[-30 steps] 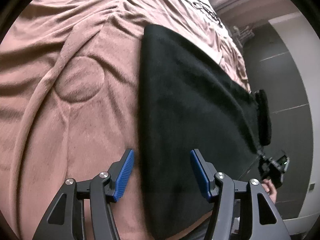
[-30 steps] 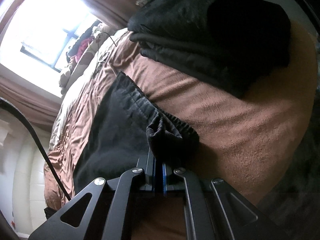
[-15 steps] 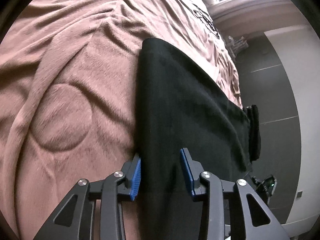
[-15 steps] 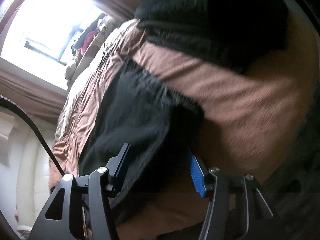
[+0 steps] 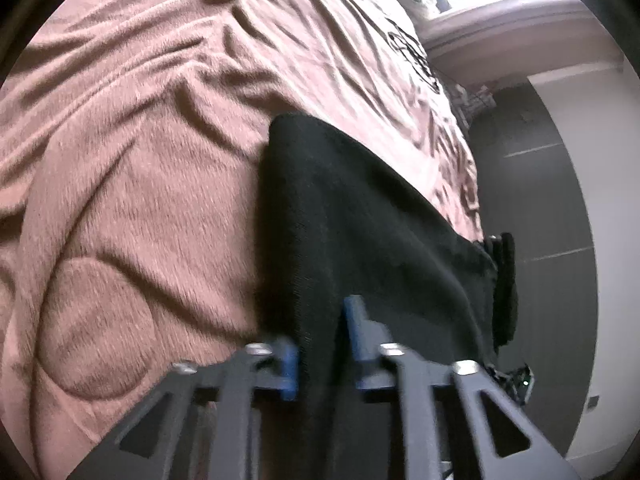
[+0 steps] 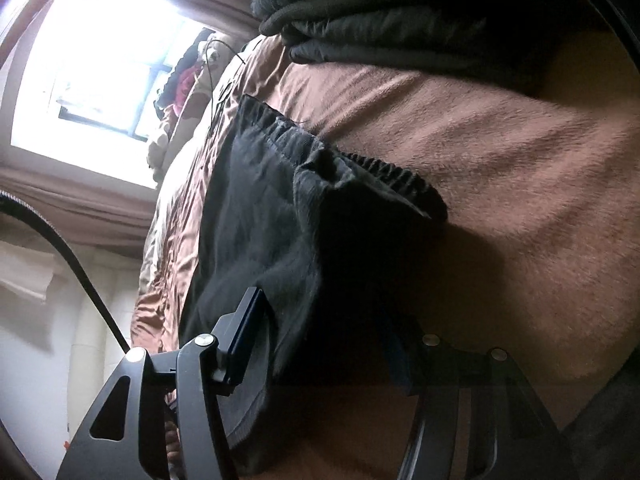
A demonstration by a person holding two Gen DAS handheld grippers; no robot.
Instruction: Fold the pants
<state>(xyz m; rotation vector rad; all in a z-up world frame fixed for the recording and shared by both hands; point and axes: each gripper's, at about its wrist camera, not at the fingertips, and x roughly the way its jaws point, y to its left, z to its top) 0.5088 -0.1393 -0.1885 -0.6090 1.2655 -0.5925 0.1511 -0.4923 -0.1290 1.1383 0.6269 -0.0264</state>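
Observation:
Black pants [image 5: 360,220] lie folded lengthwise on a pink-brown blanket [image 5: 140,160]. My left gripper [image 5: 322,354] sits at their near end with its jaws closing. A ridge of the black fabric is pinched between the blue pads [image 5: 290,364]. In the right wrist view the gathered elastic waistband [image 6: 360,160] of the pants [image 6: 260,208] rests on the blanket [image 6: 520,160]. My right gripper [image 6: 320,344] stands open low over that end. Dark fabric lies between its fingers, and the pads do not press on it.
A pile of folded dark clothes [image 6: 400,12] sits on the bed beyond the waistband. A bright window [image 6: 100,60] with stuffed toys is behind. The bed edge drops to a dark tiled floor [image 5: 540,220]. A black cable [image 6: 60,248] hangs at the left.
My left gripper slid forward over the pants' near edge and its jaws narrowed onto the fabric. My right gripper let go of the bunched waistband, opened wide and sank toward the bed.

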